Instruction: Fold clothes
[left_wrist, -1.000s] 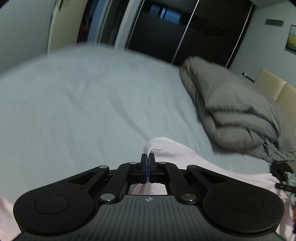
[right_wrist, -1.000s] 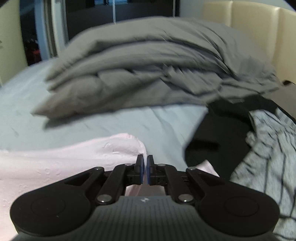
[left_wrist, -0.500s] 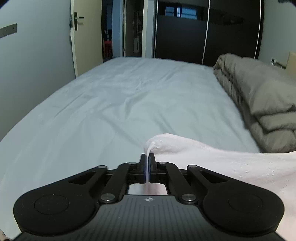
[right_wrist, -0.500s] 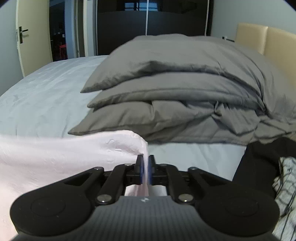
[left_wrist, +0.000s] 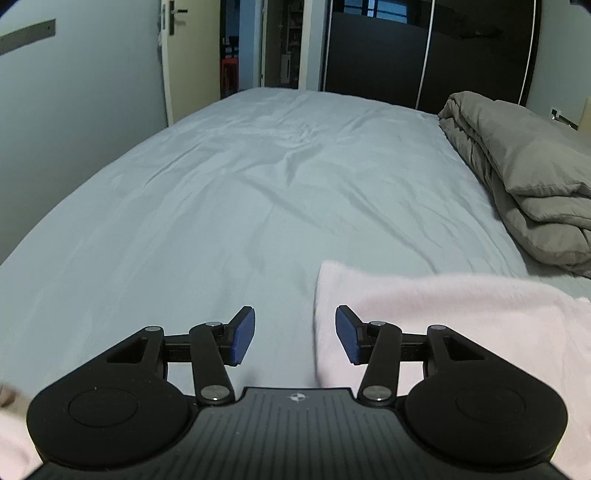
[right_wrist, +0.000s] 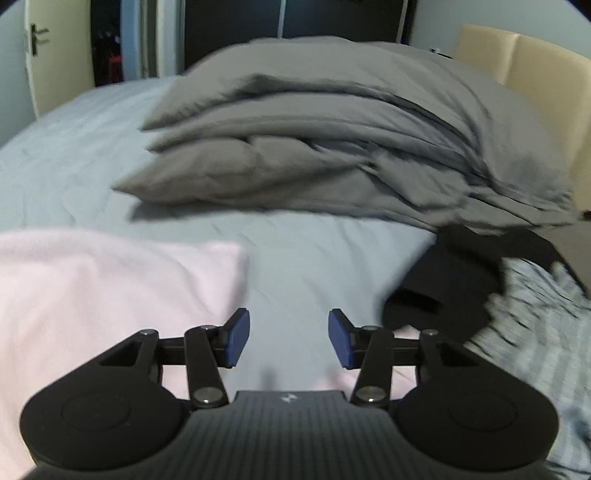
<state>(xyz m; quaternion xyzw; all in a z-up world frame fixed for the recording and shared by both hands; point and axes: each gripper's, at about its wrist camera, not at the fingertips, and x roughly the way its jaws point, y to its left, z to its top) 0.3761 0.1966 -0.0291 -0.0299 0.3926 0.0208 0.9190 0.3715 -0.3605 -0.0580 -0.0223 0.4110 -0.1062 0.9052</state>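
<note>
A pale pink garment (left_wrist: 461, 306) lies on the light blue bed sheet (left_wrist: 258, 192). In the left wrist view its left corner reaches in beside the right pad of my left gripper (left_wrist: 294, 338); the jaws are opening and the pads do not press on the cloth. In the right wrist view the pink garment (right_wrist: 110, 288) lies to the left, its right corner just beyond the left pad of my right gripper (right_wrist: 289, 339). That gripper's jaws are opening too, with only bare sheet (right_wrist: 314, 251) between them.
A folded grey duvet (right_wrist: 332, 140) is piled at the head of the bed, also at right in the left wrist view (left_wrist: 524, 177). A black garment (right_wrist: 454, 280) and a grey checked one (right_wrist: 535, 325) lie at right. A beige headboard (right_wrist: 517, 62), dark wardrobe (left_wrist: 424, 51) and open door (left_wrist: 192, 62) stand behind.
Both grippers were shut on corners of the pink garment; now both have let go and stand apart, and the cloth lies flat on the sheet. Both hands shifted across the bed.
</note>
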